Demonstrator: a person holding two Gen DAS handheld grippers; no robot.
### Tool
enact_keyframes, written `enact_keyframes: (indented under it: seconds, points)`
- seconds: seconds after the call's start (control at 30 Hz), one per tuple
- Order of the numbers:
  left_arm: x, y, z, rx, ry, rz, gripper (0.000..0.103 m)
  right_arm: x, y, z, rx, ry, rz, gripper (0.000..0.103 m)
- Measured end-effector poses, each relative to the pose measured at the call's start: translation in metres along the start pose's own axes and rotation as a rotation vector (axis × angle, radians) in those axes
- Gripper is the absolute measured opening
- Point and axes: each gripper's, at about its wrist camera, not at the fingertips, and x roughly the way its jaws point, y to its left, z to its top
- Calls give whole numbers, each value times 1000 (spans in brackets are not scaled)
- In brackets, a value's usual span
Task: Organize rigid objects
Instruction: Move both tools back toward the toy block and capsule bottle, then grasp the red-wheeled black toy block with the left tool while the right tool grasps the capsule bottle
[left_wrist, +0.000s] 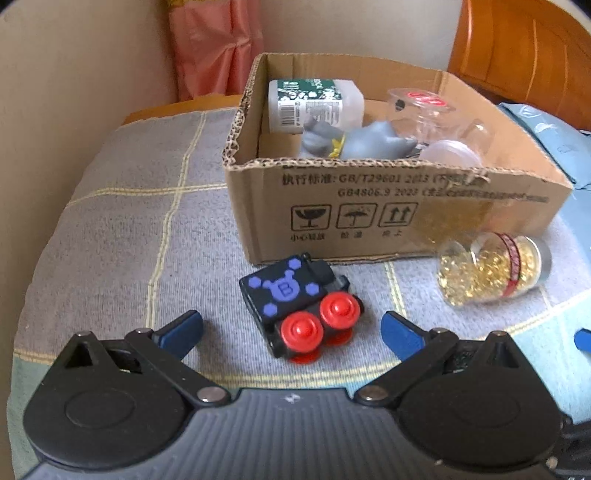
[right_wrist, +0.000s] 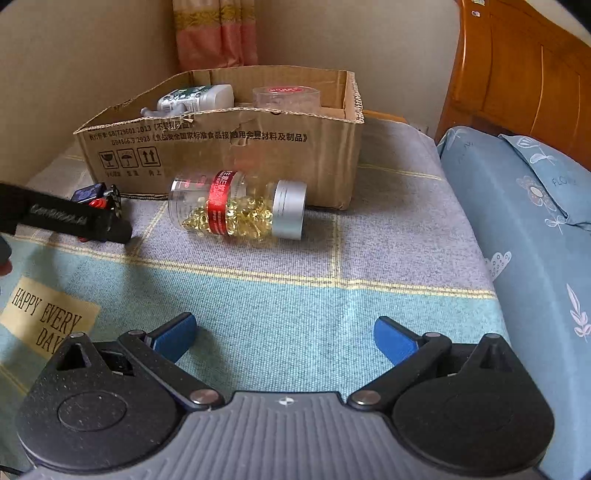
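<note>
Hovering low over the bed, the left gripper (left_wrist: 291, 326) has its blue-padded fingers (left_wrist: 400, 334) spread wide with nothing between them, lined up on the black toy block (left_wrist: 295, 295) that lies just ahead. That block is hard plastic, boxy, with purple hexagon marks on top and two red round knobs facing the tool; it sits near the front wall of the cardboard box (left_wrist: 369, 206), apart from it, which is probably why the approach comes from this side.

The right gripper (right_wrist: 284, 338) is likewise released and empty, held further back over the turquoise part of the woven blanket (right_wrist: 295, 295). Well ahead of it lies the capsule bottle (right_wrist: 236, 206), on its side just beside the box front: clear smooth plastic, a red label band, a silver cap, golden softgels pooled along its lower wall. Being round, it would likely roll if nudged.

Inside the corrugated box already rest a white bottle (left_wrist: 314, 103), a grey rubbery-looking figure (left_wrist: 369, 142) and a clear jar with a red lid (left_wrist: 424, 103), so I judge the block and the capsule bottle are what remain to go in.
</note>
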Motion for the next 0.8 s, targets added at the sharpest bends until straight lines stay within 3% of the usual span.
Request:
enact_keyframes:
  seconds: [0.47, 0.8]
  points:
    - [4, 3, 8, -65, 44, 53, 102, -4, -3, -10, -32, -59, 25, 103]
    - [-14, 35, -18, -84, -25, 72, 103, -5, -4, -11, -42, -72, 35, 103]
